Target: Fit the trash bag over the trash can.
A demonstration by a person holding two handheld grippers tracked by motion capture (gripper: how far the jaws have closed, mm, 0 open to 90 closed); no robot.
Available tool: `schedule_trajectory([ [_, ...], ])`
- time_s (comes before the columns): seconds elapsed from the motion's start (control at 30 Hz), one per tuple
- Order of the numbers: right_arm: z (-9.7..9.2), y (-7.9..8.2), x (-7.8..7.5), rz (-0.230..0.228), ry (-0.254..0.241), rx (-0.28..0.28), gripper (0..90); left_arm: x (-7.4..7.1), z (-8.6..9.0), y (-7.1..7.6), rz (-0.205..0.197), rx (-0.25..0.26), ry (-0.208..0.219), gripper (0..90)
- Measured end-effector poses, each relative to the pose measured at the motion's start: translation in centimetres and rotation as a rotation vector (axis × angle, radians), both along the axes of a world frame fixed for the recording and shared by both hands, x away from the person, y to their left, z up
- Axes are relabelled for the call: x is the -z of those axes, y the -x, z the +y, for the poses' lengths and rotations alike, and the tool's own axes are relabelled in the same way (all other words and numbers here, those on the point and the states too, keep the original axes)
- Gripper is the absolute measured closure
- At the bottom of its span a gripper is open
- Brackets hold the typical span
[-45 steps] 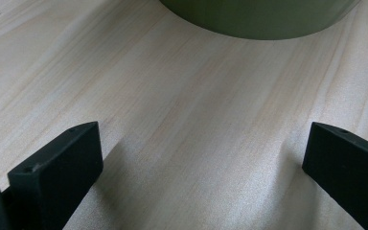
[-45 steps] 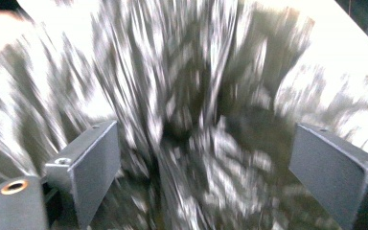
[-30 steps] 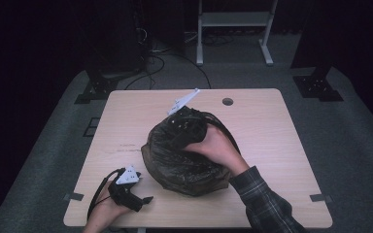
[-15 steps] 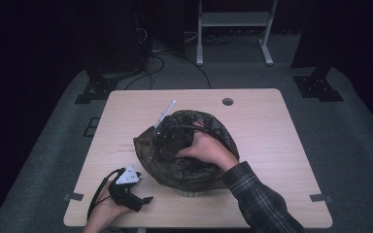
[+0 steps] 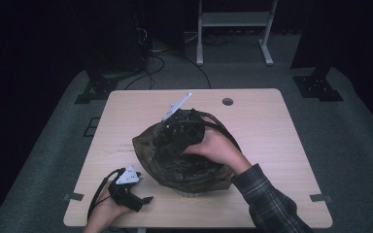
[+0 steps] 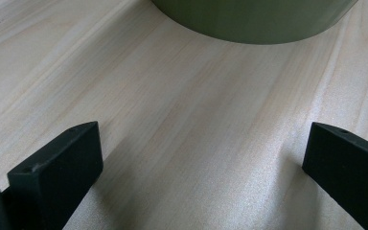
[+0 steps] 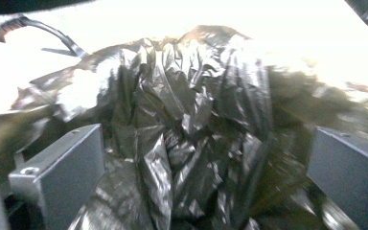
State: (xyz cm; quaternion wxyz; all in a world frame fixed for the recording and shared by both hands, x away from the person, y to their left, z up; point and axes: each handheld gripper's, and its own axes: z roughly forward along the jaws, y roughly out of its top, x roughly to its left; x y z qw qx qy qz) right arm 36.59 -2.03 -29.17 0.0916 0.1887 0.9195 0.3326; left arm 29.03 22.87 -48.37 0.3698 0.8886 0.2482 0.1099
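Note:
A crumpled black plastic bag (image 5: 175,160) lies over a round green container in the middle of the table (image 5: 272,126). My right gripper (image 5: 175,127) reaches into the bag's upper left, its grey plate (image 5: 177,105) sticking up. In the right gripper view its jaws (image 7: 206,177) stand wide and have just been opening. Folds of the bag (image 7: 191,120) lie between them, not pressed. My left gripper (image 5: 143,198) rests open on the table at the front left. Nothing is between its jaws (image 6: 201,172), and the green container's base (image 6: 254,19) is just ahead.
A round cable hole (image 5: 228,102) sits near the table's far edge. A black cable (image 5: 97,194) loops from the left gripper by the front edge. Beyond the table are grey carpet, stand feet (image 5: 320,87) and cables on the floor.
The right hand swung its gripper left and down into the bag, then back up to the right, and the bag's folds shifted. The left gripper stayed put.

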Motion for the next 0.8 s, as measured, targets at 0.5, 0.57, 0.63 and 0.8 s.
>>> schedule_trajectory([
  [0.5,-8.3,2.2,-2.2,-0.062,-0.129,0.072,0.0,0.0,0.0,0.0,0.000,-0.001,0.001,0.0],
  [0.57,-9.7,2.7,-2.3,-0.077,-0.154,0.086,0.0,0.0,0.0,0.0,0.000,-0.001,0.001,0.0],
  [0.63,-11.1,3.1,-2.3,-0.080,-0.181,0.104,0.0,0.0,0.0,0.0,0.000,-0.001,0.001,0.0],
  [0.8,-14.3,4.4,-1.6,-0.098,-0.221,0.140,0.0,0.0,0.0,0.0,0.000,-0.001,0.001,0.0],
])
